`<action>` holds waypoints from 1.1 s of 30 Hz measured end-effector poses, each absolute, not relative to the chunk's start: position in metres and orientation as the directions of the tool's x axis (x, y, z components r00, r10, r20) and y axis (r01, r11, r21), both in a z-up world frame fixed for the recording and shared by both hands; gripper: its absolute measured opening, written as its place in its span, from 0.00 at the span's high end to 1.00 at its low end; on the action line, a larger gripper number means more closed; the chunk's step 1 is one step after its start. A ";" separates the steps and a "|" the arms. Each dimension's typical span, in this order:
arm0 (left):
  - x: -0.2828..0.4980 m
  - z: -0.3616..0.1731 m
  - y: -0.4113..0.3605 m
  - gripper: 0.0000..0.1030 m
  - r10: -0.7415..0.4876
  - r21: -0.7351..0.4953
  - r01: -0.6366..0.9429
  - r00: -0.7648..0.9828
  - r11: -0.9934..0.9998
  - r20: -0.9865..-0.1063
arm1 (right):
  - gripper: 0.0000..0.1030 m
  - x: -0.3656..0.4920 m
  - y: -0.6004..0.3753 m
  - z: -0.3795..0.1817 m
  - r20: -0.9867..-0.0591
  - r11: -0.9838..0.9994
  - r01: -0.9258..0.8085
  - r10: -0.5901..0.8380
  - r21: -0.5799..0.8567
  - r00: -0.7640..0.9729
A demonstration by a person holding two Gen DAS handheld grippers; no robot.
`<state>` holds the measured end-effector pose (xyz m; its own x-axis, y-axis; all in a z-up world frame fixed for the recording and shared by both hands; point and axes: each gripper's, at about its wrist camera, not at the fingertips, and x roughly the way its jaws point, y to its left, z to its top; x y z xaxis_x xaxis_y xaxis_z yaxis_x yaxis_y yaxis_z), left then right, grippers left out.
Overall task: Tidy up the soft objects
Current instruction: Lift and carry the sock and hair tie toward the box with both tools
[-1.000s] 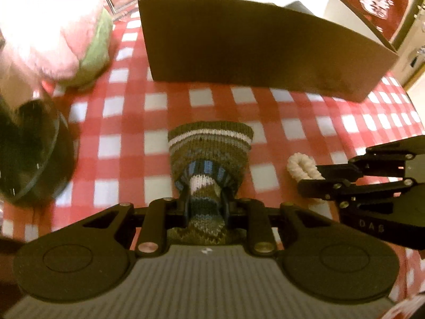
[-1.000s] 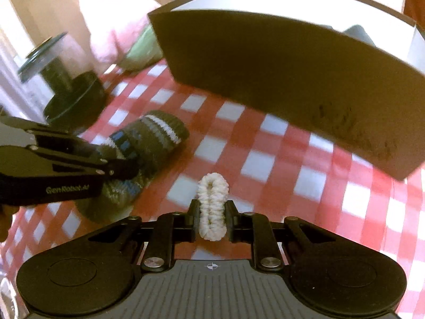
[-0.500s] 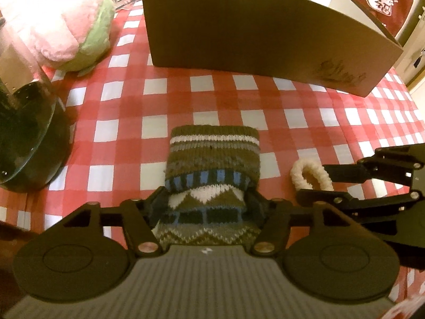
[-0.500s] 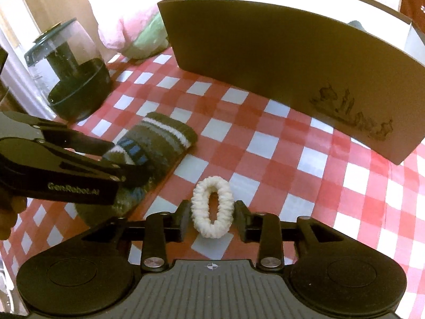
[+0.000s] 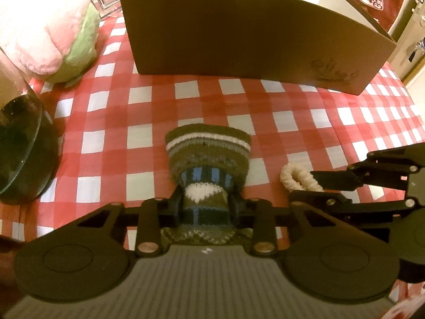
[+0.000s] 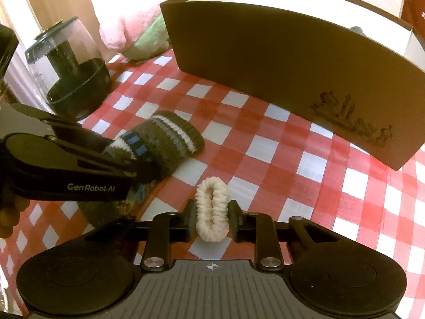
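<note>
A knitted olive sock (image 5: 208,156) with white and blue stripes lies on the red-checked tablecloth (image 5: 111,122). My left gripper (image 5: 206,204) is shut on the sock's middle; it also shows in the right wrist view (image 6: 138,170), where the sock (image 6: 170,135) sticks out past it. A cream scrunchie (image 6: 212,212) stands between the fingers of my right gripper (image 6: 212,224), which is shut on it. The scrunchie (image 5: 294,178) and the right gripper (image 5: 321,186) also show in the left wrist view, just right of the sock.
A brown cardboard box (image 5: 239,32) stands open at the back; it also shows in the right wrist view (image 6: 279,61). A pink and green plush toy (image 5: 50,40) lies at the back left. A dark glass jar (image 6: 71,71) stands at the left.
Both grippers were open around their objects half a second ago and have closed on them: the left on the sock, the right on the scrunchie.
</note>
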<state>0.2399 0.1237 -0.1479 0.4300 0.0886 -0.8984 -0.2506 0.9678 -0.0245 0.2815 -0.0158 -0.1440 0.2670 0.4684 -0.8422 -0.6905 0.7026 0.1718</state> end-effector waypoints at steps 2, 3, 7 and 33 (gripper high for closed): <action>0.240 -0.147 0.122 0.73 0.093 -0.018 -0.247 0.429 0.969 -0.899 | 0.79 0.281 -0.018 -0.144 -0.841 0.702 -0.690 0.471 0.175 0.266; 0.240 -0.146 0.121 0.74 0.093 -0.018 -0.248 0.428 0.969 -0.899 | 0.80 0.281 -0.019 -0.143 -0.840 0.703 -0.689 0.473 0.177 0.267; 0.239 -0.143 0.120 0.75 0.097 -0.014 -0.250 0.426 0.968 -0.900 | 0.81 0.281 -0.023 -0.142 -0.837 0.708 -0.681 0.478 0.187 0.266; 0.231 -0.064 0.112 0.76 0.144 0.011 -0.235 0.557 0.972 -0.818 | 0.81 0.280 -0.063 -0.059 -0.721 0.735 -0.630 0.576 0.251 0.384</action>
<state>0.2305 0.1122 -0.0641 0.5573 0.1437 -0.8178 -0.2351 0.9719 0.0105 0.2801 -0.0629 -0.0589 0.3843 0.5761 -0.7214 -0.6301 0.7348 0.2512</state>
